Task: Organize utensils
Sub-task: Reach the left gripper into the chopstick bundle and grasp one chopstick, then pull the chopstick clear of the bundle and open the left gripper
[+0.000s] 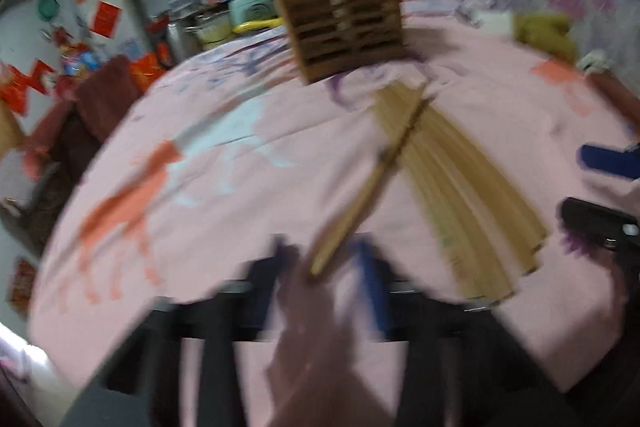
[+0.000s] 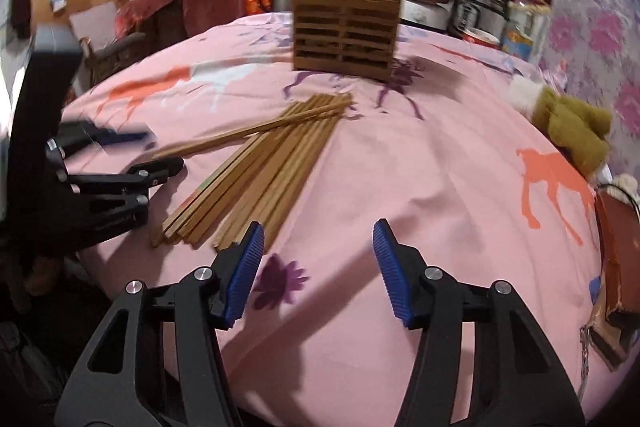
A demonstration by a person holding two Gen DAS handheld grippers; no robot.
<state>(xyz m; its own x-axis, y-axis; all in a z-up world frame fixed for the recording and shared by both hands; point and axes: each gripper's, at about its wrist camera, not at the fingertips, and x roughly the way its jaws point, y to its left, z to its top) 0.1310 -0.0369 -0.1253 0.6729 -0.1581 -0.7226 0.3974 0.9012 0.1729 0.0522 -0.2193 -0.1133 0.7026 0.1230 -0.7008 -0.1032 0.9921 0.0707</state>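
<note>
- The chopsticks (image 2: pixel 256 171) lie in a loose fan on the pink cloth (image 2: pixel 400 187), their far tips pointing toward the brown slatted holder (image 2: pixel 346 27) that stands upright beyond them, near but apart from it.
- They look like bamboo or wood, so I judge them light, stiff and rather smooth; a single stick will likely roll or pivot between flat pads unless it is taken near the thicker square end, across its width.
- The left gripper (image 1: pixel 324 263) has its blue pads closed on one chopstick (image 1: pixel 372 179), or possibly a pair, since the left wrist view is too smeared to tell; the grip is at the thick near end and the stick slants out over the pile toward the holder.
- With so long a lever beyond the pads, I expect the far tip to wag, so aiming it into the holder's top will need a slow hand.
- The right gripper (image 2: pixel 318 267) hangs just above the cloth beside the near ends of the pile, its jaws spread wide and holding nothing.
- Count: one holder; two grippers; roughly a dozen chopsticks in the pile, though they overlap too closely for an exact tally; one stuffed toy (image 2: pixel 568 127) off to the right, well clear of the work.
</note>
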